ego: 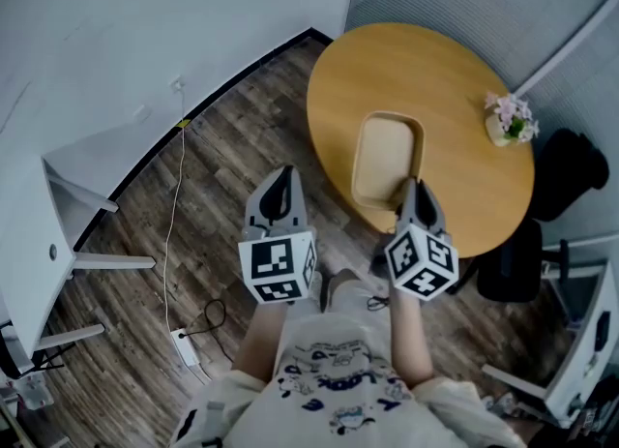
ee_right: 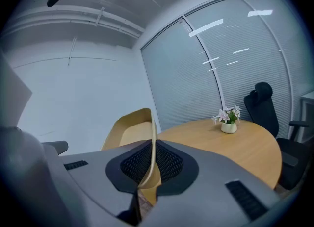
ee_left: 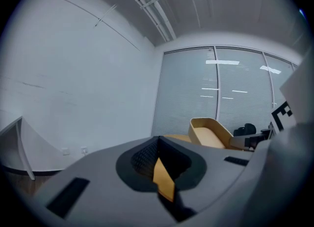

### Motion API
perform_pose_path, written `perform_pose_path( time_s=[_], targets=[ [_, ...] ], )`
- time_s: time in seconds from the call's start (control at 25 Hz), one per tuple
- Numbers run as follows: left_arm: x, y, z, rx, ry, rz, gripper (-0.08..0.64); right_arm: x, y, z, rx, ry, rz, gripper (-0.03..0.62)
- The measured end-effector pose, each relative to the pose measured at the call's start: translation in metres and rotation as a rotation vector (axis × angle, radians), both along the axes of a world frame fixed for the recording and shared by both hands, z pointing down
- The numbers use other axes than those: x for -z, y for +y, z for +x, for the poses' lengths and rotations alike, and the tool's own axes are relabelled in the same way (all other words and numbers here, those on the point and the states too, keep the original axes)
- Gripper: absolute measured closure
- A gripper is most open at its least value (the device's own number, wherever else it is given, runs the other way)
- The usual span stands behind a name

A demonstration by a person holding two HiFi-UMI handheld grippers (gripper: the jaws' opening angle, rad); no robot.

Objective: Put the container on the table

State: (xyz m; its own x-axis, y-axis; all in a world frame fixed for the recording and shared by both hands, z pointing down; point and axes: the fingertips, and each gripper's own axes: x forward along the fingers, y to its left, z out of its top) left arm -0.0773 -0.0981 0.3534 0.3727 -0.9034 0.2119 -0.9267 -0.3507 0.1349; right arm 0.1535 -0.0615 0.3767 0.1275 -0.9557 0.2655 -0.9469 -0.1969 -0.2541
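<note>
The container [ego: 387, 158] is a tan, oblong, shallow tub over the near part of the round wooden table [ego: 435, 69]. My right gripper [ego: 411, 193] is shut on its near rim; in the right gripper view the thin tan wall [ee_right: 130, 130] runs between the pads [ee_right: 164, 164] and the tub tilts upward. I cannot tell whether it rests on the table. My left gripper [ego: 280, 185] hangs over the floor, left of the table edge, shut with nothing in it. In the left gripper view, only a narrow orange sliver shows between its pads [ee_left: 142, 160], and the container [ee_left: 211, 133] lies to the right.
A small pot of pink flowers [ego: 510, 122] stands at the table's right edge. Black office chairs [ego: 571, 170] sit beyond and beside the table. A white desk [ego: 39, 233] stands at the left. A cable and power strip [ego: 184, 344] lie on the wooden floor.
</note>
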Motion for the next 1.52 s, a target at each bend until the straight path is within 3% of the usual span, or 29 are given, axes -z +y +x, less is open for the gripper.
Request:
perform_pose_path(
  time_s=[0.36,0.84,1.52],
  targets=[
    [-0.017,-0.039,-0.001,0.026,-0.002,-0.04,0.557,-0.013,-0.045,0.009,0.005,-0.011,-0.033,0.572],
    [-0.03,-0.126,0.019,0.068,-0.02,-0.071,0.557,-0.029,-0.145,0.03,0.049,-0.03,-0.061,0.572],
    [-0.082,-0.199,0.052,0.064,-0.046,-0.204,0.557,-0.082,-0.224,0.056,0.072,-0.043,-0.189,0.572]
  ],
)
